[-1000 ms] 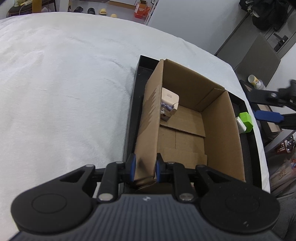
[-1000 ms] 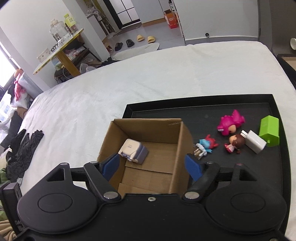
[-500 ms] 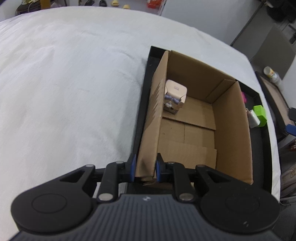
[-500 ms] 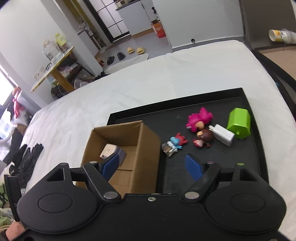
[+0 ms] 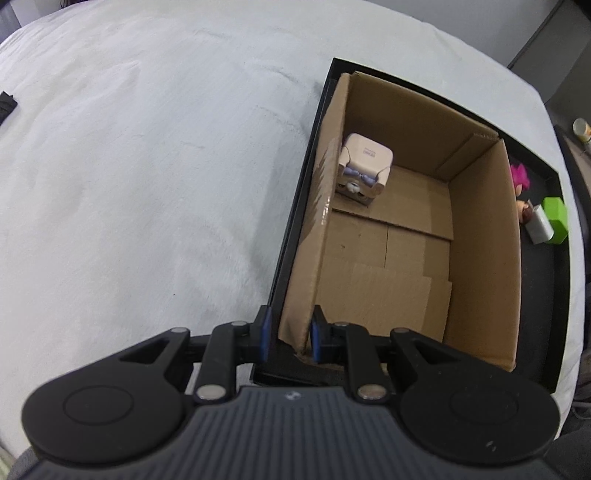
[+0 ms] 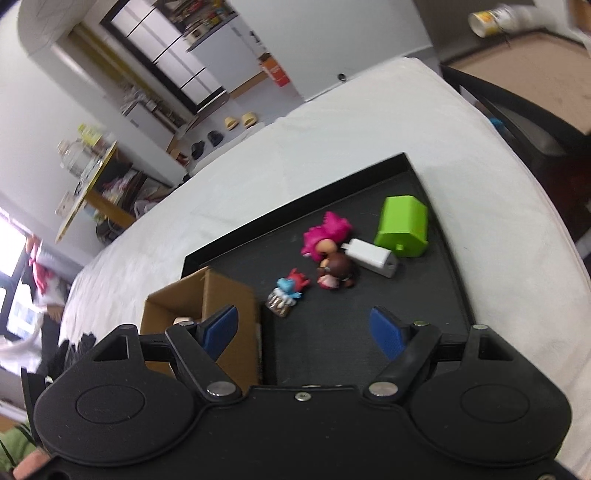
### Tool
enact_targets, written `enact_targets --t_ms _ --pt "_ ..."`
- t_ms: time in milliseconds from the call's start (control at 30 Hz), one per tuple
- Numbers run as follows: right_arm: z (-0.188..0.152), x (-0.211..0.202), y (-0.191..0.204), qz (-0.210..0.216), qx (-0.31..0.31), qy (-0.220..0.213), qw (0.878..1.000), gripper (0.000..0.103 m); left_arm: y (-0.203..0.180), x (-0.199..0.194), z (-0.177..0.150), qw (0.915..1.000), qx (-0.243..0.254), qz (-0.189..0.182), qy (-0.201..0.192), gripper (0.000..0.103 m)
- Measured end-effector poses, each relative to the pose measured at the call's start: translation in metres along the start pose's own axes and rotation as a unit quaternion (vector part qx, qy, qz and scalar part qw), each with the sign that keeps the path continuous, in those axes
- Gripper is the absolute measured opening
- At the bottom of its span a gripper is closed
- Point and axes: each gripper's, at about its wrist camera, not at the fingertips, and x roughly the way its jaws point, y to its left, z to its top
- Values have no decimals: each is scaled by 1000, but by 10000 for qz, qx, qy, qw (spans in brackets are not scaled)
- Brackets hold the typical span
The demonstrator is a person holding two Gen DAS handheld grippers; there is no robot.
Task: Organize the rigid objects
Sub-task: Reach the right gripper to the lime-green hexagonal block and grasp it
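Observation:
A brown cardboard box (image 5: 480, 236) stands on a black tray (image 5: 561, 280). My left gripper (image 5: 290, 334) is shut on the box's near left wall. A small pale cube toy (image 5: 364, 168) lies inside the box. My right gripper (image 6: 306, 328) is open and empty above the tray (image 6: 436, 295), right of the box (image 6: 221, 291). Ahead of it lie a blue-and-red figure (image 6: 288, 291), a brown-haired figure (image 6: 336, 271), a pink-haired figure (image 6: 325, 236), a white charger (image 6: 373, 256) and a green block (image 6: 404, 225). The green block (image 5: 556, 219) and white charger (image 5: 539, 229) also show in the left wrist view.
The tray lies on a white bed cover (image 5: 147, 166). A dark side table (image 6: 535, 110) stands past the bed's right edge, with a cup (image 6: 495, 18) on it. Room furniture and slippers (image 6: 240, 120) lie beyond the bed.
My right gripper has swung right, away from the box and over the loose toys on the tray. My left gripper stays clamped on the box wall while its view has shifted over the box.

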Motion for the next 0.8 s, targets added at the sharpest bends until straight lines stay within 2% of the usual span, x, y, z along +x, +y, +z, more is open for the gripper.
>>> enact_targets --t_ms 100,267,500,800 --pt "2 2 -13 17 125 -13 9999 78 -2 -2 0 10000 86 4 -41 19" --pt "9 11 -33 -29 287 -103 9995 78 2 -4 -2 9992 200 -219 -266 19" --pt "13 26 -55 -46 623 -451 9970 78 3 -5 -7 9964 442 -433 -582 18" --pt "23 54 -75 -156 1033 -490 9933 78 5 -9 -11 9938 529 -429 -882 18"
